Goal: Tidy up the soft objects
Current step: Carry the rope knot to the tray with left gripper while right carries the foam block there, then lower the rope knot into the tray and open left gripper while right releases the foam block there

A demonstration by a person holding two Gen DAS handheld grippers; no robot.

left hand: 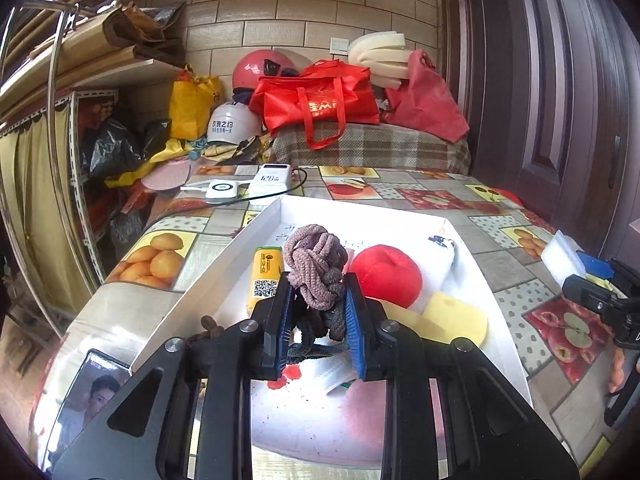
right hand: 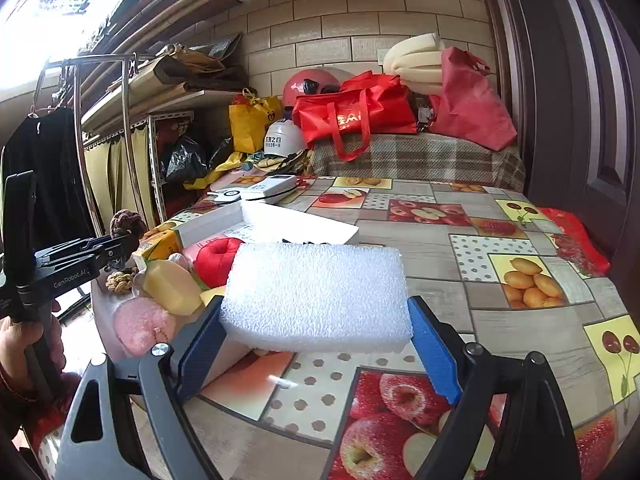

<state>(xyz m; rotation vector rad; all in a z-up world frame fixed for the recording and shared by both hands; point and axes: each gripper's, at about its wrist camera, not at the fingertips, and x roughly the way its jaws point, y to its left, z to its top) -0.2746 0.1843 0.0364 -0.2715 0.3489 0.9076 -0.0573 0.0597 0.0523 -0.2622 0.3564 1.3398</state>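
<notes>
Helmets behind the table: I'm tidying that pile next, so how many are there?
2. A red glossy helmet sits against the brick wall behind the red tote bag; a white printed helmet lies lower, beside the yellow bag. Others may be buried.

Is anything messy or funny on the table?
Nothing looks spilled or broken. One oddity: a phone sits half-tucked under the white tray at the table's near edge, where it could get knocked.
</notes>
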